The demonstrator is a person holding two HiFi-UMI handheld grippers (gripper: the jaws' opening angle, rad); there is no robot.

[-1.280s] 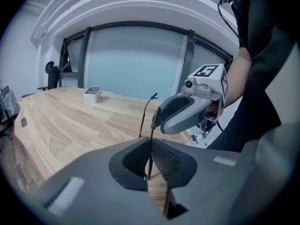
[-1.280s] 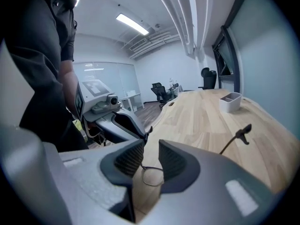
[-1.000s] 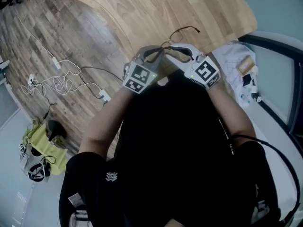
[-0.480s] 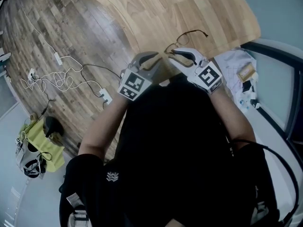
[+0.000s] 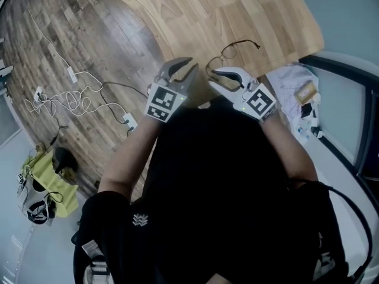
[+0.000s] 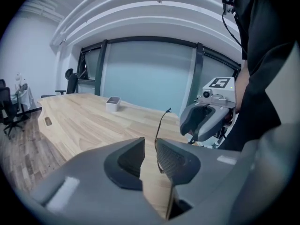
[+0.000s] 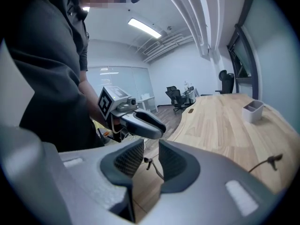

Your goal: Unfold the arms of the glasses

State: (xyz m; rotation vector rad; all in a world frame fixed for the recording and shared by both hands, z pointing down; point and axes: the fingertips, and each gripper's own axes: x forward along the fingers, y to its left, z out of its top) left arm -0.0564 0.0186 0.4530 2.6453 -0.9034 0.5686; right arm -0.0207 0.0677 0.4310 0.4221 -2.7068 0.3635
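Thin wire-framed glasses hang just over the pale wooden table, one arm swung out toward the far right. My right gripper keeps its fingertips at the lens rim. In the right gripper view a wire piece of the frame sits between the pads of the right gripper, which looks shut on it, and the free arm sticks out to the right. My left gripper stands open, apart from the frame on its left. Past the left gripper's parted jaws the glasses' arm rises, untouched.
A small white box stands far back on the table. White cables trail over the wooden floor at the left, near a yellow bag. A white cloth with small items lies at the right. Office chairs stand beyond.
My left gripper has let go of the glasses, parted its jaws and drawn away to the left. The right gripper stays at the frame; both hands rose slightly.
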